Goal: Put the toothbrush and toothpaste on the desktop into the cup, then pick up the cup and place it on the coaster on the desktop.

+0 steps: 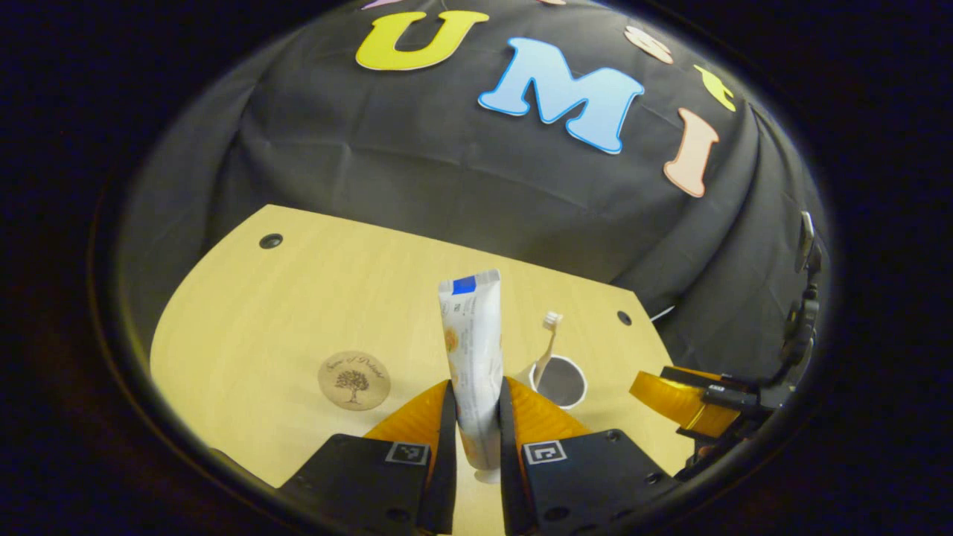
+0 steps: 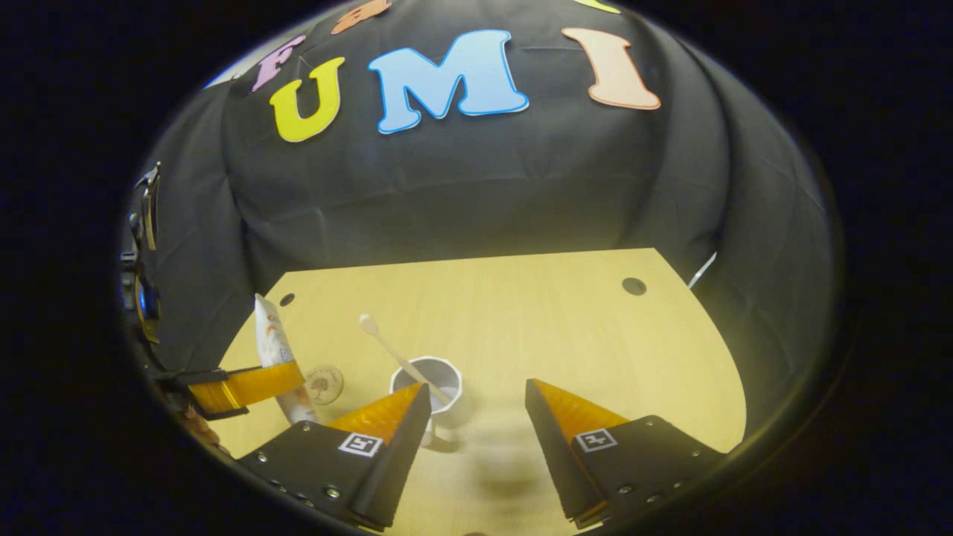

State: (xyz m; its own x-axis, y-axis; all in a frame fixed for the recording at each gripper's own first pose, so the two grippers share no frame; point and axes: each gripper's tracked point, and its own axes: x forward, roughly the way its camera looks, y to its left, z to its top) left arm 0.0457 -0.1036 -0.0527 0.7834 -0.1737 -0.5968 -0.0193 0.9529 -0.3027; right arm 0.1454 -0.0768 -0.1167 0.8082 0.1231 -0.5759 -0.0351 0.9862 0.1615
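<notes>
Left gripper view: I am clamping the left gripper (image 1: 476,417) on the upright toothpaste (image 1: 473,357), lifted to drop into the cup (image 1: 560,381), where the toothbrush (image 1: 549,339) stands; the coaster (image 1: 354,380) lies nearby.

Right gripper view: my right gripper (image 2: 476,406) is hanging wide, holding nothing, beside the cup (image 2: 428,380).

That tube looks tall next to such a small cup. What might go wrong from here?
The left tool grips the toothpaste tube low, cap end down, so it could swing or slip. The white cup already holds the toothbrush leaning on its rim; the tube might knock it or tip the cup. The open right tool hovers close by the cup and could bump it.
</notes>
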